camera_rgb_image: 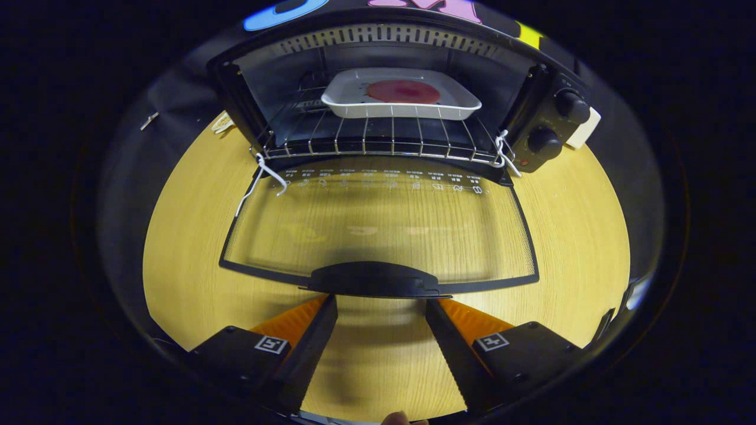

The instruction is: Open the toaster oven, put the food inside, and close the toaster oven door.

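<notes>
Toaster oven (543, 118) door (378, 230) down flat on counter (579, 236), white tray (401, 94) with food (403, 91) on rack (378, 139); fingers (313, 330) wide, empty, below door handle (373, 278).

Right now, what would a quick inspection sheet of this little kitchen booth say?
Surface: wooden table, bare wood around the oven.
Job's things: toaster oven open, its glass door folded down flat toward the fingers; white tray with a round red piece of food sits on the wire rack inside.
Clutter: small pale object on the table beside the oven, too small to identify.
Grippers: gripper open, fingertips just short of the door handle, holding nothing.
Cables: white cord tied at the rack's corners.
Surroundings: black cloth wall behind the oven.
</notes>
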